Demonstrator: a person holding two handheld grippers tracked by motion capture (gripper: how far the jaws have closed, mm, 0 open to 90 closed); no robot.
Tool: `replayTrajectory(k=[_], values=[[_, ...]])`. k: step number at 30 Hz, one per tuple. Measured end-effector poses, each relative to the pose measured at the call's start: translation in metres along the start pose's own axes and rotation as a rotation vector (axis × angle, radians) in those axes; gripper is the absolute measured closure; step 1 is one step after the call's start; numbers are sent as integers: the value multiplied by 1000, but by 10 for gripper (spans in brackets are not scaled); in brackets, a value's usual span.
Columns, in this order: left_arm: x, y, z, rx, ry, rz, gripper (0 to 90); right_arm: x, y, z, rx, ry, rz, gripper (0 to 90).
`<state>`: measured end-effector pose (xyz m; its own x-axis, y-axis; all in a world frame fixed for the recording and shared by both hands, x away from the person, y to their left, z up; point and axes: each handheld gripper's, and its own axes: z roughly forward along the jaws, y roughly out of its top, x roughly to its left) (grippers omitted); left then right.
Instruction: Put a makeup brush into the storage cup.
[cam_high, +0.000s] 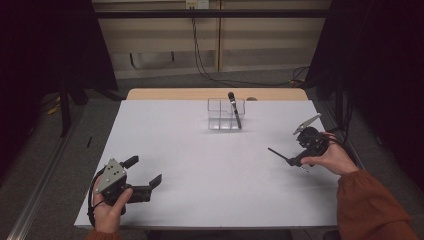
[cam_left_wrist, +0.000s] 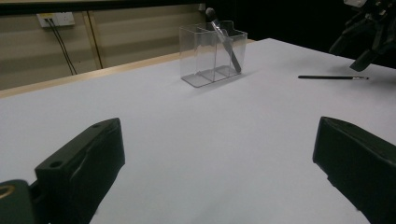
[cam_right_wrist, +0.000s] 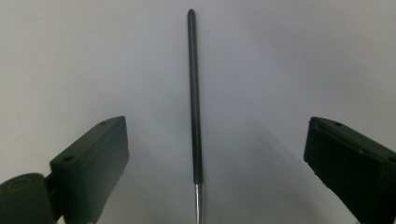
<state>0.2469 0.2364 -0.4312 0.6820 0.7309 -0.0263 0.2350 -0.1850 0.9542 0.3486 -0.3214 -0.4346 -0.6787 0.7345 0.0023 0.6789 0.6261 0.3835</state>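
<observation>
Between the wide-spread jaws of the right gripper (cam_right_wrist: 215, 158), a thin black brush (cam_right_wrist: 194, 102) lies flat on the white table (cam_high: 200, 150), untouched by either pad. Left gripper (cam_high: 145, 175) rests at the near left edge, jaws apart, nothing between them. Clear organizer (cam_high: 226, 114) at the far side holds another brush (cam_high: 234, 109), leaning.

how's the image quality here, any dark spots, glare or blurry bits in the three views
High view: dim overall, both sides black, the white table evenly lit without glare. Left gripper view: the near jaws are soft, the clear organizer and the thin brush lying beyond it stay fairly sharp. Right gripper view: the brush is crisp between open jaws, with faint shadow right of it; corners darken.
</observation>
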Motion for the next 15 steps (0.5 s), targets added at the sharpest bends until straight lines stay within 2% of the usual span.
replayTrajectory(k=[3, 10, 15], values=[[1, 0, 0, -2, 2, -3, 22, 0, 2, 3, 45, 24, -14, 114], [0, 0, 0, 1, 0, -2, 21, 2, 2, 8, 125, 33, -58, 298], [0, 0, 0, 2, 0, -1, 22, 2, 5, 13, 173, 39, -81, 389]])
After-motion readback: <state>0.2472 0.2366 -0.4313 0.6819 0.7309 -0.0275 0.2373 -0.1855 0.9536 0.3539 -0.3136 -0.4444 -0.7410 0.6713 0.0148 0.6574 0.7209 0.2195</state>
